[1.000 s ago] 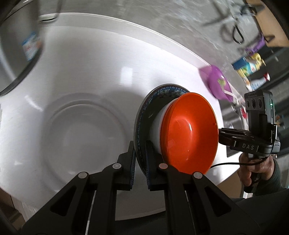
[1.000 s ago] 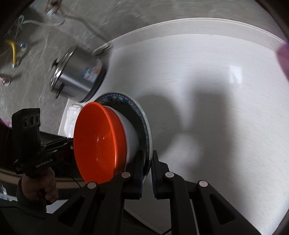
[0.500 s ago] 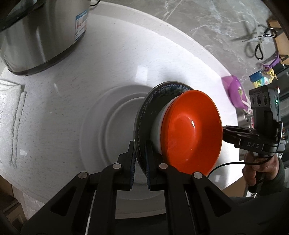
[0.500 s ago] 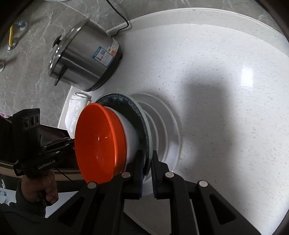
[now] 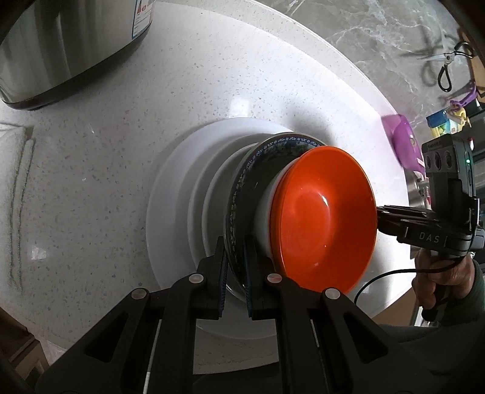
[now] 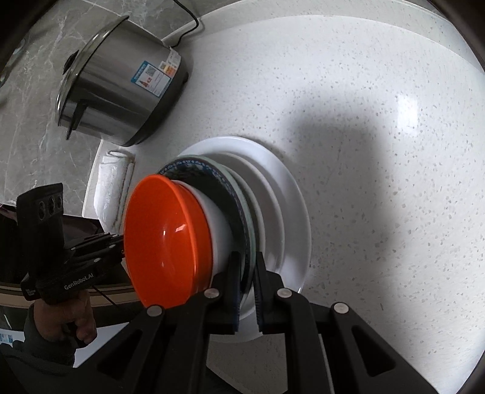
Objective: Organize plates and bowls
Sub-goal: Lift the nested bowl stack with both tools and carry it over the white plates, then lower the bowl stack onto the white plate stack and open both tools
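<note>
- While both grippers pinch opposite rim edges, left gripper [image 5: 235, 266] clamps blue-patterned plate [image 5: 242, 181] carrying orange bowl [image 5: 324, 218], hovering over white plates [image 5: 169, 194] mid-tabletop.
- Stack: stiff, breakable, probably slippery; grip rims.
- Right gripper [image 6: 247, 280] clamps likewise; only this view shows the whole cooker [image 6: 121, 88].

Looks like a home kitchen / dining corner

Round white speckled stone table [image 6: 379, 127] over grey marble-look floor tiles [image 5: 379, 27], with a plugged-in stainless rice cooker [image 6: 121, 88] and a folded white cloth [image 6: 112, 181] on it. Stacked white plates [image 6: 291, 212] too, plus scissors [image 5: 445, 65] and colourful clutter [image 5: 445, 121] off to the side.
</note>
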{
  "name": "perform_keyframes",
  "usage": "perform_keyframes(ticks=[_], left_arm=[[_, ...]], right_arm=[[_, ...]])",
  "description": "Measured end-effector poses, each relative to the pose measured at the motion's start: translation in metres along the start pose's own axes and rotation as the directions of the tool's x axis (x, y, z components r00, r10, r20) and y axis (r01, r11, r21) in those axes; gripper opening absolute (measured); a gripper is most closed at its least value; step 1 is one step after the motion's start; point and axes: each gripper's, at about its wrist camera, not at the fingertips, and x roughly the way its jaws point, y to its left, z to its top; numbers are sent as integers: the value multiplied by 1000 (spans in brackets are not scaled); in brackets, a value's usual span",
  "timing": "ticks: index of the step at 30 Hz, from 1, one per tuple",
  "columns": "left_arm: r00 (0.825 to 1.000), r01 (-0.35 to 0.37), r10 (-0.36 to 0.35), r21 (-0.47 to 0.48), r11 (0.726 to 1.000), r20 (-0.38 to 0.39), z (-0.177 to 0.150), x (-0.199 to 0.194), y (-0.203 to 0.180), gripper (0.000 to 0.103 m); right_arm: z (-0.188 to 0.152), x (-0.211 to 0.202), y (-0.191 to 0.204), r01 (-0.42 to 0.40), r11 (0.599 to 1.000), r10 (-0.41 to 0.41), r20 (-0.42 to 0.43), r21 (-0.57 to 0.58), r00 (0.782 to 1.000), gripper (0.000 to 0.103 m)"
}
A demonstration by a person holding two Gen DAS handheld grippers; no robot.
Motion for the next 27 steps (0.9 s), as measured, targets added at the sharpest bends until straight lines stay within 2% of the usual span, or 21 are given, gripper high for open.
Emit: perform_keyframes(ticks=[5,14,19,27], left_arm=[[1000,-6,6,10,1000,0,4,2,-4,7],[1000,-3,3,12,1000,16,4,8,-14,8],[999,13,-13,3,1000,34,-2,3,-5,13],[999,23,-23,12,1000,44,-2,0,-2,14]], right_arm=[[2,1,-1,7,1000,-7,7,-4,1000,11],[-1,2,9,72,997,-71,21,-41,997,12],[-3,3,10,103,994,-101,38,-46,994,13],[-10,1,12,126,991,-123,72,-39,990,14]])
